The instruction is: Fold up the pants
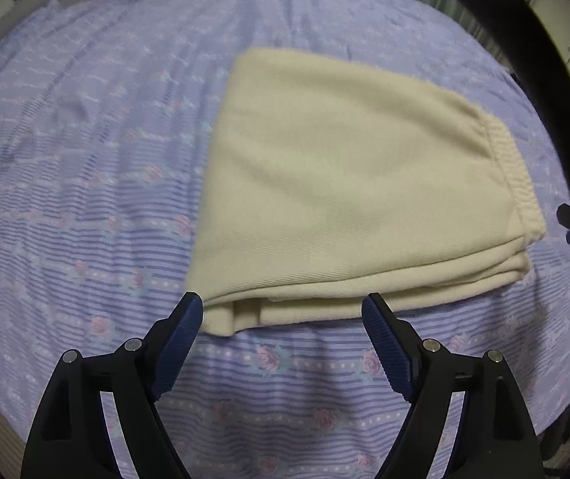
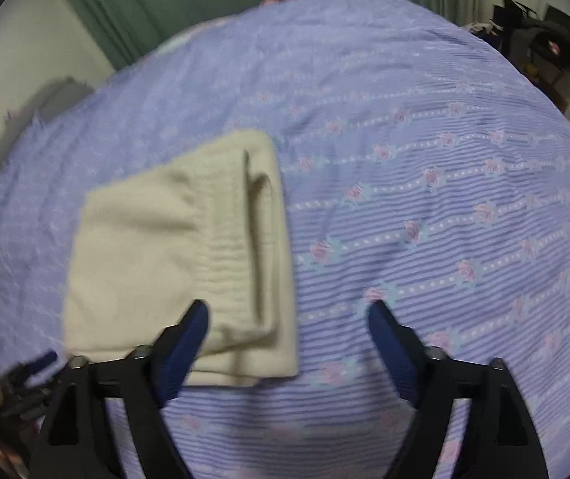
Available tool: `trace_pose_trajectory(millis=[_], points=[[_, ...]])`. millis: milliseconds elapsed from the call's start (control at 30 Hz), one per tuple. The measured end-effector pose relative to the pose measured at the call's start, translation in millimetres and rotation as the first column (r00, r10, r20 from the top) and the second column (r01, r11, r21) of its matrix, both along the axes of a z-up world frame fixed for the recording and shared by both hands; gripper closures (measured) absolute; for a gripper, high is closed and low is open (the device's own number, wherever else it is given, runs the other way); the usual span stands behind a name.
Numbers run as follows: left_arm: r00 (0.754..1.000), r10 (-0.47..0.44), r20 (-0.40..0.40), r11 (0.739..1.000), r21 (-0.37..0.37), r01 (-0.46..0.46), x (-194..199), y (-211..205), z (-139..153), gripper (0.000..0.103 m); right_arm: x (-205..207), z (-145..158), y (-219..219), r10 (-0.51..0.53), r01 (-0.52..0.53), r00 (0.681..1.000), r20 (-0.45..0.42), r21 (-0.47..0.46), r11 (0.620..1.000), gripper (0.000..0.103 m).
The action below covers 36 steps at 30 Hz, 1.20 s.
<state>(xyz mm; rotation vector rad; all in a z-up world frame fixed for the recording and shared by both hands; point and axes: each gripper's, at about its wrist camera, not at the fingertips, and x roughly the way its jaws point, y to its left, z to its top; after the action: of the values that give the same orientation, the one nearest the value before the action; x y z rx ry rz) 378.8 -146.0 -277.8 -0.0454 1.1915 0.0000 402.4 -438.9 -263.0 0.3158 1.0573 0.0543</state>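
The cream pants (image 1: 337,195) lie folded into a thick rectangle on the purple flowered bedspread (image 1: 85,183). The ribbed waistband (image 1: 508,167) is on top at the right edge, and stacked layers show along the near edge. My left gripper (image 1: 283,307) is open and empty, just in front of the near edge of the pants. In the right wrist view the pants (image 2: 165,247) lie at the left on the bedspread (image 2: 424,199). My right gripper (image 2: 287,315) is open and empty, its left finger (image 2: 189,335) over the near right corner of the pants.
Green curtains (image 2: 157,4) and a pale wall stand behind the bed. Dark bags and clutter (image 2: 540,48) sit off the bed's far right corner. A dark cable or strap (image 1: 540,92) crosses the right side of the left wrist view. The other gripper (image 2: 13,387) shows at lower left.
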Motion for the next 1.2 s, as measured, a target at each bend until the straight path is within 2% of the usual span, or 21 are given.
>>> trace_pose_trajectory(millis=[67, 133, 300, 433, 633, 733, 800, 1033, 1100, 1167, 1200], points=[[0.999, 0.025, 0.032, 1.000, 0.011, -0.026, -5, 2, 11, 0.021, -7, 3, 3, -0.027, 0.024, 0.999, 0.039, 0.077, 0.997, 0.005], [0.997, 0.045, 0.057, 0.999, 0.013, -0.046, -5, 5, 17, 0.020, -3, -3, 9, -0.035, 0.029, 0.998, 0.045, 0.133, 0.991, 0.003], [0.995, 0.050, 0.083, 0.997, 0.050, -0.054, 16, 2, 15, 0.020, 17, -44, 4, -0.081, 0.079, 0.997, -0.004, 0.288, 0.954, 0.003], [0.995, 0.025, 0.101, 0.997, 0.068, -0.032, 33, -4, 9, 0.020, 30, -74, 5, -0.061, 0.074, 0.997, -0.045, 0.410, 0.909, 0.003], [0.995, 0.056, 0.078, 0.998, 0.011, -0.057, 50, -4, -1, 0.020, 34, -104, 1, -0.063, 0.108, 0.992, -0.106, 0.499, 0.860, 0.002], [0.995, 0.073, 0.069, 0.997, -0.031, -0.071, 54, -7, -4, 0.020, 32, -108, 7, -0.002, 0.043, 0.996, -0.084, 0.499, 0.865, 0.002], [0.994, 0.083, 0.064, 0.995, -0.051, -0.080, 55, -10, -7, 0.020, 33, -110, 10, 0.022, 0.030, 0.996, -0.091, 0.527, 0.849, 0.002], [0.994, 0.096, 0.058, 0.994, -0.065, -0.092, 64, -3, -11, 0.020, 60, -115, 22, -0.014, 0.094, 0.989, -0.150, 0.541, 0.836, 0.003], [0.993, 0.102, 0.059, 0.993, -0.061, -0.099, 67, 1, -12, 0.020, 62, -109, 31, -0.029, 0.100, 0.989, -0.145, 0.518, 0.849, 0.016], [0.992, 0.110, 0.059, 0.992, -0.061, -0.106, 68, 8, -13, 0.020, 61, -96, 44, -0.038, 0.097, 0.991, -0.127, 0.502, 0.859, 0.035], [0.992, 0.112, 0.059, 0.992, -0.062, -0.108, 68, 13, -13, 0.020, 58, -89, 50, -0.046, 0.097, 0.992, -0.117, 0.479, 0.872, 0.039]])
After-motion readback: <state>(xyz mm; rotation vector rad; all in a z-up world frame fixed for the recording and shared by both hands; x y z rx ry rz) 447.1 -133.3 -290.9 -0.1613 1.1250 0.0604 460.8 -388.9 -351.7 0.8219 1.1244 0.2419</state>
